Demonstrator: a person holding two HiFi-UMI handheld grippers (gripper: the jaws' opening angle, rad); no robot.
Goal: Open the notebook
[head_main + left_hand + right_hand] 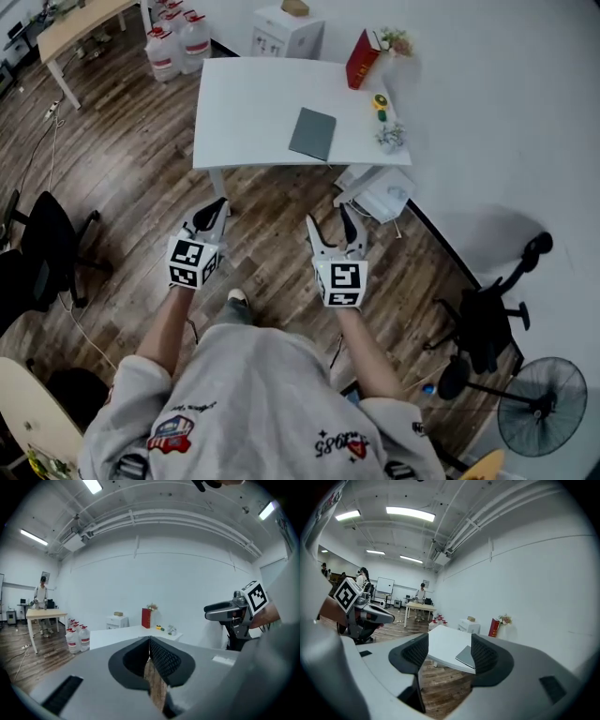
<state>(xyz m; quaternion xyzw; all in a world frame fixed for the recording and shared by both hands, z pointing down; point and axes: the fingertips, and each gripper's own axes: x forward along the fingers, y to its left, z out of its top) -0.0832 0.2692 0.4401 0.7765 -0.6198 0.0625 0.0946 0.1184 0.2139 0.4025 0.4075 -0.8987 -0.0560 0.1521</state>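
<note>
Stands well short of the worktop (pixel 244 112), out on the wood floor on its near side. Holds the left gripper (pixel 217 210) up on that near side, jaws clenched together on nothing. Holds the right gripper (pixel 329 219) there too, opposite the worktop's near edge, jaws released and wide, grasping nothing. Sights the notebook (pixel 312 133) between those spread jaws. Lies flat on the worktop, toward its right half and close to its near edge, grey cover down and shut. Shares the worktop with a red box (pixel 362 58) upright at the far right corner and small items (pixel 381 105) along the right edge, all apart from the notebook.

Counts nothing as done, by the look of it: no contact, cover untouched, both grippers well apart from the worktop. Leaves the whole job ahead, probably: close the gap to the worktop, get a jaw edge under the cover, perhaps steady the book with the other gripper, then swing the cover over.
</note>
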